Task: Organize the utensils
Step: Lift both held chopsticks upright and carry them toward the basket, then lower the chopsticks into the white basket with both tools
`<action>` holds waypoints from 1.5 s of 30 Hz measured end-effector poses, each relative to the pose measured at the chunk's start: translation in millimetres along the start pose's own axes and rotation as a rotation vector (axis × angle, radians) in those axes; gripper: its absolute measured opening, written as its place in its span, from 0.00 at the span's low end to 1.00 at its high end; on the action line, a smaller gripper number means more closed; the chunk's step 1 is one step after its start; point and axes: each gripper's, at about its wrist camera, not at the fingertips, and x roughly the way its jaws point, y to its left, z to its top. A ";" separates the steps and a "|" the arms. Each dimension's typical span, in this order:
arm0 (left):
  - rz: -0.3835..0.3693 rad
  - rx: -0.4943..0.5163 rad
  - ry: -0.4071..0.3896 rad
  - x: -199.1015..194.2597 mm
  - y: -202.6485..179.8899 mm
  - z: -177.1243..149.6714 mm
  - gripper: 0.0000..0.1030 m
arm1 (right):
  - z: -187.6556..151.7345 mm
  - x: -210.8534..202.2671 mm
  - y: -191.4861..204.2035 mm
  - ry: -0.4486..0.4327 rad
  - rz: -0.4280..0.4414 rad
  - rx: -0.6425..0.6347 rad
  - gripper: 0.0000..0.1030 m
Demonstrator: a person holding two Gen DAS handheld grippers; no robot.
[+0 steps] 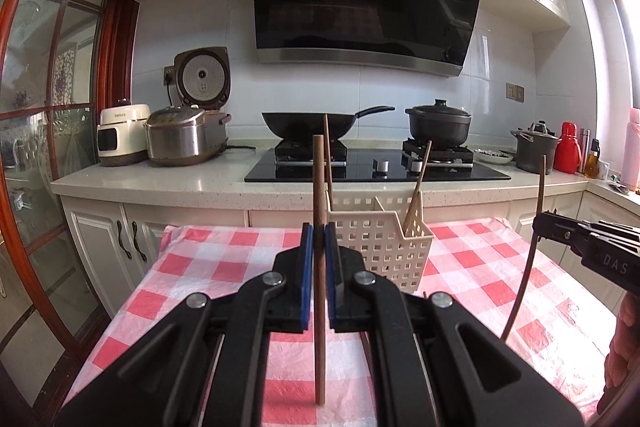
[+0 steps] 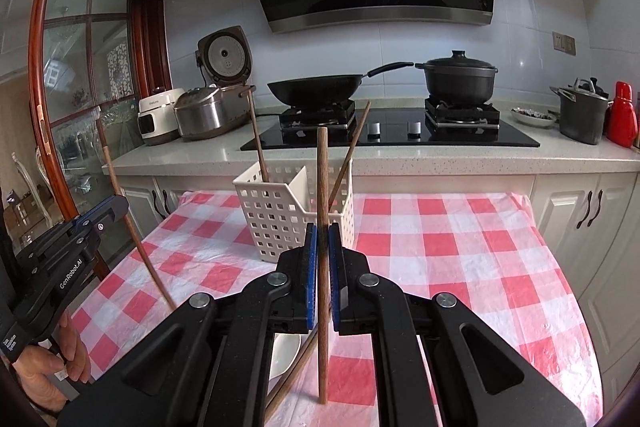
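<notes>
In the left wrist view my left gripper (image 1: 319, 239) is shut on a brown wooden chopstick (image 1: 319, 167), held upright above the checked cloth. My right gripper (image 2: 322, 243) is shut the same way on a second upright chopstick (image 2: 322, 167). Beyond both stands a cream perforated basket (image 1: 380, 239) (image 2: 276, 219) with a divider; two chopsticks (image 2: 258, 139) (image 2: 352, 147) lean in it. Each gripper shows in the other's view with its stick: the right gripper (image 1: 540, 225) at the right, the left gripper (image 2: 118, 205) at the left. More chopsticks (image 2: 296, 371) and a white spoon (image 2: 286, 351) lie under my right gripper.
The red-and-white checked cloth (image 2: 460, 247) covers the table. Behind it runs a counter (image 1: 160, 175) with a black hob (image 2: 400, 139), a wok (image 2: 316, 89), a lidded pot (image 2: 458, 79), rice cookers (image 1: 184, 139) and a red flask (image 2: 622, 115). A hand (image 2: 68, 355) holds the left gripper.
</notes>
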 end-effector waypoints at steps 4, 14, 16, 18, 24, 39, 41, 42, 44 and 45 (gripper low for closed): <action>-0.002 0.004 -0.014 -1.8 -1.9 4.3 0.06 | 2.8 0.1 1.2 -0.010 -0.001 0.003 0.06; -0.012 0.023 -0.025 1.1 -5.2 11.6 0.06 | 17.6 1.9 5.3 -0.043 -0.007 -0.016 0.06; -0.011 0.029 -0.026 0.8 -5.2 14.1 0.06 | 21.5 3.1 6.1 -0.050 -0.009 -0.024 0.06; -0.015 0.031 -0.026 2.3 -4.9 16.5 0.06 | 26.1 4.8 7.0 -0.056 -0.012 -0.031 0.06; -0.033 0.031 -0.041 10.2 -5.1 37.4 0.06 | 45.7 15.6 8.8 -0.061 -0.017 -0.056 0.06; -0.061 0.062 -0.100 51.8 -17.1 150.1 0.06 | 121.8 53.4 -2.0 -0.091 -0.022 -0.042 0.06; -0.061 0.060 -0.110 62.8 -19.9 167.4 0.06 | 134.3 62.1 -4.0 -0.095 -0.022 -0.029 0.06; -0.059 0.062 -0.115 67.0 -21.4 173.8 0.06 | 139.5 65.9 -4.2 -0.096 -0.022 -0.023 0.06; -0.053 0.064 -0.127 79.1 -25.9 187.0 0.06 | 150.0 74.8 -4.6 -0.096 -0.019 -0.014 0.06; -0.051 0.063 -0.128 83.5 -26.5 190.1 0.06 | 154.5 78.9 -4.3 -0.097 -0.020 -0.012 0.06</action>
